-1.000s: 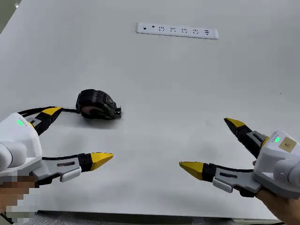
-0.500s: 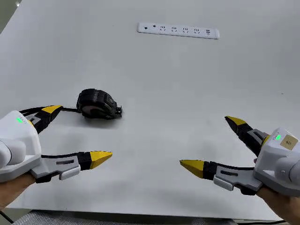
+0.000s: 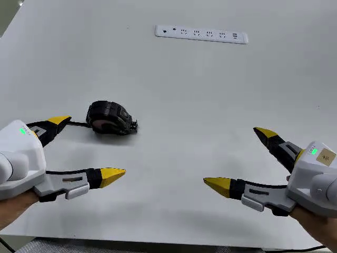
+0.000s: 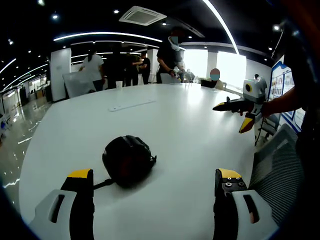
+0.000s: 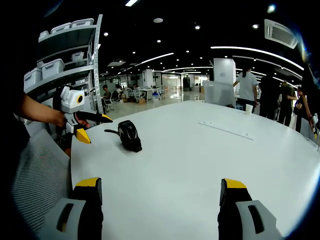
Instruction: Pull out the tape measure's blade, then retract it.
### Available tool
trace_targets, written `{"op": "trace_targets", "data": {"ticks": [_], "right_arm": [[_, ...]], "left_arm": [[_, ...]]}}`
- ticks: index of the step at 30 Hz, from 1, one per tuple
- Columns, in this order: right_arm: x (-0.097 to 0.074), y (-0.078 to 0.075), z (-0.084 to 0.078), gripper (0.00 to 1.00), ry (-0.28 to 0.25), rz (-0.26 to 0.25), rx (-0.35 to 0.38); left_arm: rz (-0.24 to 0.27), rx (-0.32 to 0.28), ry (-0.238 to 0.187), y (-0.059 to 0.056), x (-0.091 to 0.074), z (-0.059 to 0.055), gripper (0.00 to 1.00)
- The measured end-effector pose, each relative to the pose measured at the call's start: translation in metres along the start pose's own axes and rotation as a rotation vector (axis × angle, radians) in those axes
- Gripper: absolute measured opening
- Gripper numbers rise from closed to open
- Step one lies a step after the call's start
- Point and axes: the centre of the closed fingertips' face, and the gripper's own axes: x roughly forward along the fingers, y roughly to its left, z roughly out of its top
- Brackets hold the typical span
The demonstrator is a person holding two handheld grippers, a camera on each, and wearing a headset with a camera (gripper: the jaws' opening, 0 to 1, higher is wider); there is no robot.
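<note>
1. The left gripper (image 3: 89, 146) is spread wide and holds nothing.
2. The black tape measure (image 3: 109, 117) lies on the white table (image 3: 184, 89) just beyond it, blade in; its thin strap seems to reach the far jaw.
3. The right gripper (image 3: 236, 157) is equally wide and empty, well apart.

Left gripper (image 3: 89, 146): a white rounded housing (image 3: 18, 158) was recorded, marked with a green lamp (image 3: 22, 130). Two black jaws were fitted, each capped with a pointed yellow tip (image 3: 112, 173). A pale slotted plate (image 3: 71, 185) was mounted on one jaw, and small screws (image 4: 227, 184) were seen below a tip.

Right gripper (image 3: 236, 157): the same white housing, green lamp, black jaws, yellow tips and slotted plate were recorded. A tan square label (image 3: 325, 157) was noted on the housing.
</note>
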Motion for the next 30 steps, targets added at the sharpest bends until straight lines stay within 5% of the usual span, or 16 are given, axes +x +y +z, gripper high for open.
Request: {"op": "trace_targets", "data": {"ticks": [30], "right_arm": [[0.024, -0.009, 0.001, 0.97, 0.048, 0.087, -0.065]], "left_arm": [[-0.044, 0.044, 0.012, 0.024, 0.016, 0.009, 0.99]]}}
